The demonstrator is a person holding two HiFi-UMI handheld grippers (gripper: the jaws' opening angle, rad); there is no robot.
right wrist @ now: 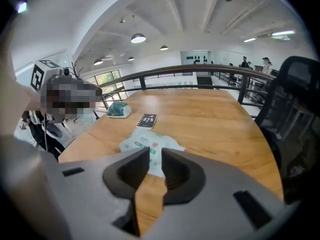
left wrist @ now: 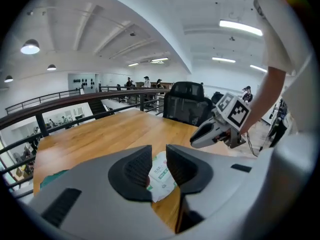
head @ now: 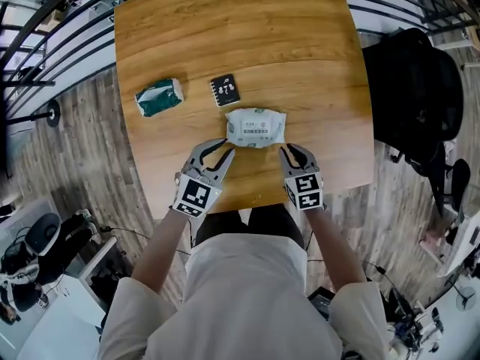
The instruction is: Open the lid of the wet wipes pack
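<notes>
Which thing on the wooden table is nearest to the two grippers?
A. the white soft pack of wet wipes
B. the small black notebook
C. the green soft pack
A: the white soft pack of wet wipes lies just ahead of the left gripper and the right gripper, while the green soft pack and the small black notebook sit farther back on the wooden table.

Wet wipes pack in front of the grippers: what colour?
Pack is white with green print; right gripper view best.
</notes>
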